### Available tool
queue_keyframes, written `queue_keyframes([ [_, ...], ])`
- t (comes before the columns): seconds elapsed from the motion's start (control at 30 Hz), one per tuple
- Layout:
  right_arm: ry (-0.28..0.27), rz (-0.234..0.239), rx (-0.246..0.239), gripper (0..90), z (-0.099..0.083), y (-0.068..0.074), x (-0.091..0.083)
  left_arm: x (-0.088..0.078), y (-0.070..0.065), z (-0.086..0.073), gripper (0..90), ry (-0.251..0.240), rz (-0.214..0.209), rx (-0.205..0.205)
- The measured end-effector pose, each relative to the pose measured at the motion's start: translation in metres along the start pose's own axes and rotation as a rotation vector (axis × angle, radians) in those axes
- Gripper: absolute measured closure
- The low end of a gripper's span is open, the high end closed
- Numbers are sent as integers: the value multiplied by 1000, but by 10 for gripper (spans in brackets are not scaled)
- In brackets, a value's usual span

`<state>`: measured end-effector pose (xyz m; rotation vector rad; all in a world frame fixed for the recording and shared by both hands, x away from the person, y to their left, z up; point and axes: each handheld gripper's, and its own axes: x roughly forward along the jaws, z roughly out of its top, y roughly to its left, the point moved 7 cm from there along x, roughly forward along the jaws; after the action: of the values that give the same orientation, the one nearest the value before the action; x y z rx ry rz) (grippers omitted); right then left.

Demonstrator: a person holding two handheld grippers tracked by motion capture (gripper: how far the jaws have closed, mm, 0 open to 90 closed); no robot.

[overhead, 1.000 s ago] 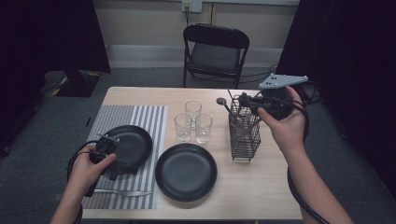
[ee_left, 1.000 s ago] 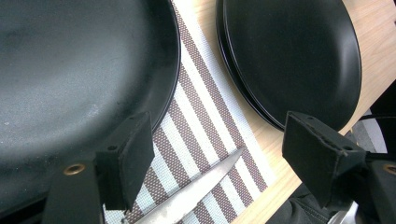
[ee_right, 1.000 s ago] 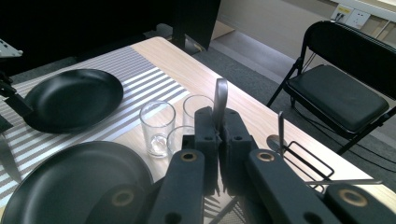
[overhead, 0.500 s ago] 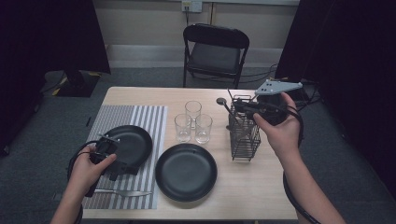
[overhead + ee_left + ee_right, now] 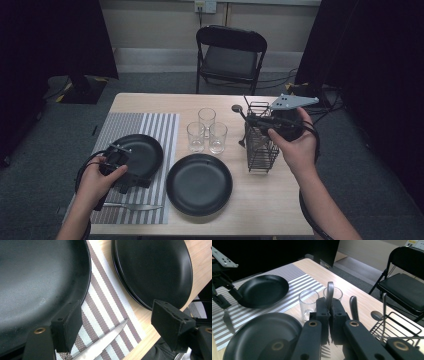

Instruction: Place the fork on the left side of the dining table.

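Fork [image 5: 329, 291] clamped tight in your right gripper [image 5: 329, 307].
Its handle stands upright, just above the wire rack [image 5: 261, 150]. Your left gripper [image 5: 117, 322], jaws apart, hangs far from the rack, over the knife [image 5: 107, 340].

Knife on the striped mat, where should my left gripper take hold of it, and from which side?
Probably the handle end of the knife, from straight above. It lies flat on the placemat in front of the plate, so nothing fits beneath it. Set the open left gripper with its fingers across the narrow width, clear of the tapering blade.
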<state>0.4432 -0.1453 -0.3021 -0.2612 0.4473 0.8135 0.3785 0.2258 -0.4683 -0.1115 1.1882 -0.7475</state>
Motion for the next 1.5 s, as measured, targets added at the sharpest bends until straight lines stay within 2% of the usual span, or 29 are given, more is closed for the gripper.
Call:
queue_keyframes([
  [0.2,-3,16,9,875,-7,6,5,2,0,0,249,4,-1,-2],
  [0.23,-4,17,8,875,-8,6,6,2,-2,0,249,3,-8,-12],
  [0.3,-7,24,16,875,-10,8,7,2,-2,1,249,-2,-5,-5],
  [0.57,3,35,4,876,-18,14,14,1,-3,2,247,-1,-11,11],
  [0.63,9,37,-2,875,-20,16,16,1,-6,4,247,-14,-12,6],
  [0.87,13,41,1,875,-22,19,20,5,-16,8,246,-7,-32,39],
  [1.13,14,42,4,875,-21,20,21,9,-28,17,243,-5,-31,90],
  [1.17,18,44,8,875,-21,21,22,10,-31,19,244,2,-29,114],
  [1.23,19,49,8,875,-21,23,24,11,-35,22,256,8,-25,136],
  [1.33,20,56,9,875,-20,26,26,14,-43,27,269,-8,-33,141],
  [1.5,22,61,6,875,-17,29,26,18,-50,32,265,12,-28,153],
])
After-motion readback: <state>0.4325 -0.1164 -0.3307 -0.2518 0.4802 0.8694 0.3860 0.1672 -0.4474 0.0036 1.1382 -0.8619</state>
